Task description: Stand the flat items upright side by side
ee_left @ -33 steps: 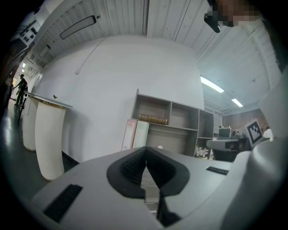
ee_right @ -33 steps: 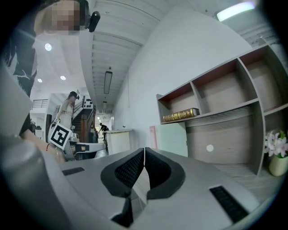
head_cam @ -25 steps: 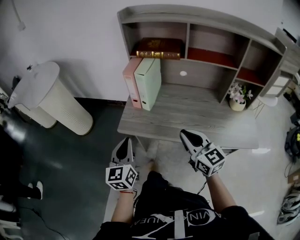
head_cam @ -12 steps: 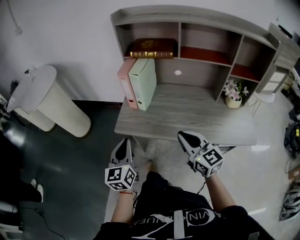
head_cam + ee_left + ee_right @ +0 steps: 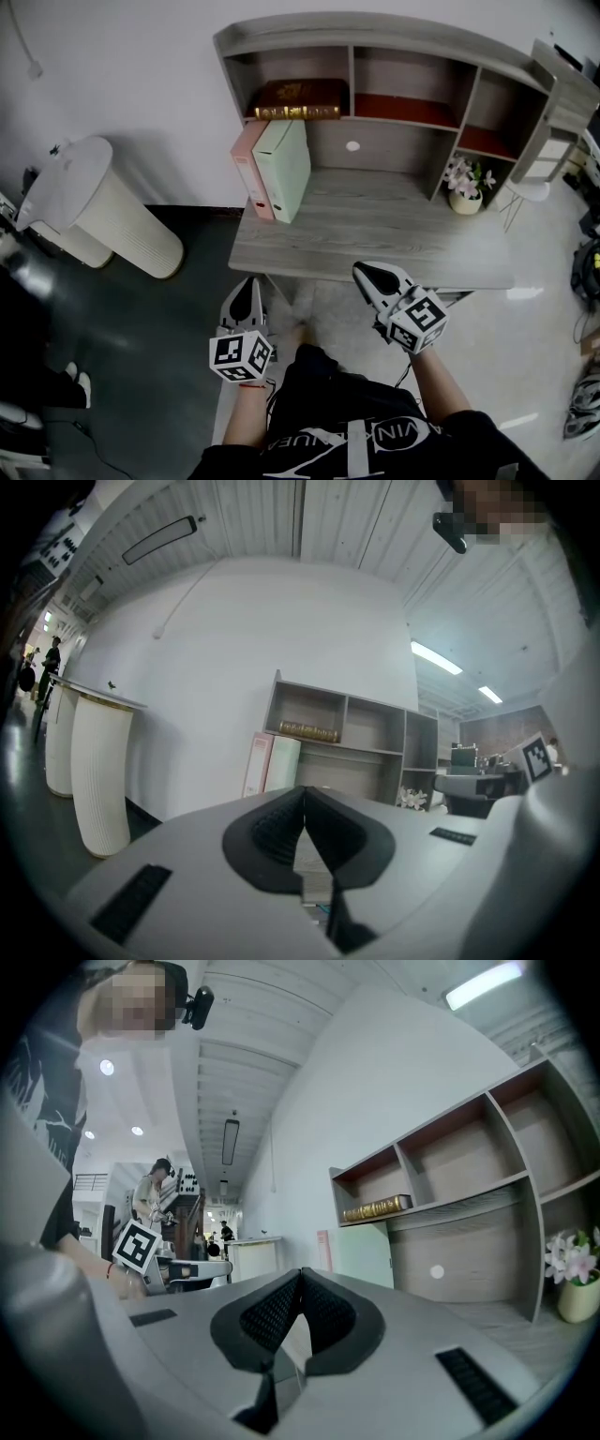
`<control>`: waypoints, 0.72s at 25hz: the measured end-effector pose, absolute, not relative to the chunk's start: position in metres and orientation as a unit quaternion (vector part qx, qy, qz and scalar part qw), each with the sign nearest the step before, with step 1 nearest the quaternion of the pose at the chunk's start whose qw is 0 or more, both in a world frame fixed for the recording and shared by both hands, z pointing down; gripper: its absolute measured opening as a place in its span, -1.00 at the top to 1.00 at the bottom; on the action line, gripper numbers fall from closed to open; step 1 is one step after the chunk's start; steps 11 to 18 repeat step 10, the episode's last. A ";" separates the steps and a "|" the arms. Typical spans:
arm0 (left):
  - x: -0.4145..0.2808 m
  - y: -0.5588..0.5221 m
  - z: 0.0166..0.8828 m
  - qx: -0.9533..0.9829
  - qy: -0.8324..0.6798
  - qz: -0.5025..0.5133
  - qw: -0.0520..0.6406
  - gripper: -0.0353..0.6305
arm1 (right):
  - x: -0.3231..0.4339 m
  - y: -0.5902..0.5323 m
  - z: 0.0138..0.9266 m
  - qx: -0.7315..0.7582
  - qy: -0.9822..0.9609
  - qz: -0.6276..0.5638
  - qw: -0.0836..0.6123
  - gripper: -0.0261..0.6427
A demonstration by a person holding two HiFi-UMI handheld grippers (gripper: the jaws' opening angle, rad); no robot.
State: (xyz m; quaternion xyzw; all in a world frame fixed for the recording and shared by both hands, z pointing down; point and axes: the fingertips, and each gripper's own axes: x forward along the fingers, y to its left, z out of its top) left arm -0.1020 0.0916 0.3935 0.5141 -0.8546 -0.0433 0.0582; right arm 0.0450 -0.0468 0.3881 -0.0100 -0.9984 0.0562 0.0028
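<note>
Standing upright at the back left corner of the desk [image 5: 394, 234], a pink binder [image 5: 246, 173] and a pale green binder [image 5: 284, 169] sit side by side and touching, the pink one nearer the desk's left edge, both with their spines turned toward the front. Above them, in the left compartment of the shelf unit [image 5: 352, 70] that runs along the desk's back edge, a dark brown book [image 5: 300, 97] lies flat, its gold-lettered spine facing forward. The middle and right compartments show only their red-lined floors. A small pot of pale flowers [image 5: 465, 192] stands near the back right corner, under the right compartment. The rest of the desk's grey wood top is bare. The left gripper [image 5: 251, 281] is held just off the front left corner, pointing level toward the desk; its own view shows the two dark ribbed jaws pressed together with nothing between them. The right gripper [image 5: 362, 270] is held near the middle of the front edge, its tip lining up with that edge in the head view, and its jaws are likewise closed on nothing. Neither gripper touches the binders or the book, which are well apart from both. On the dark floor to the left of the desk stands a white ribbed pedestal [image 5: 112, 211].
</note>
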 end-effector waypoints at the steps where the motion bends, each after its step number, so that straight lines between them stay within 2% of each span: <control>1: -0.102 0.092 0.392 0.514 -0.855 -0.042 0.056 0.88 | 0.045 -0.047 0.387 -0.011 -0.998 0.057 0.001 0.89; 18: -0.109 0.087 0.386 0.507 -0.860 -0.040 0.043 0.88 | 0.041 -0.056 0.387 -0.009 -0.998 0.067 -0.009 0.89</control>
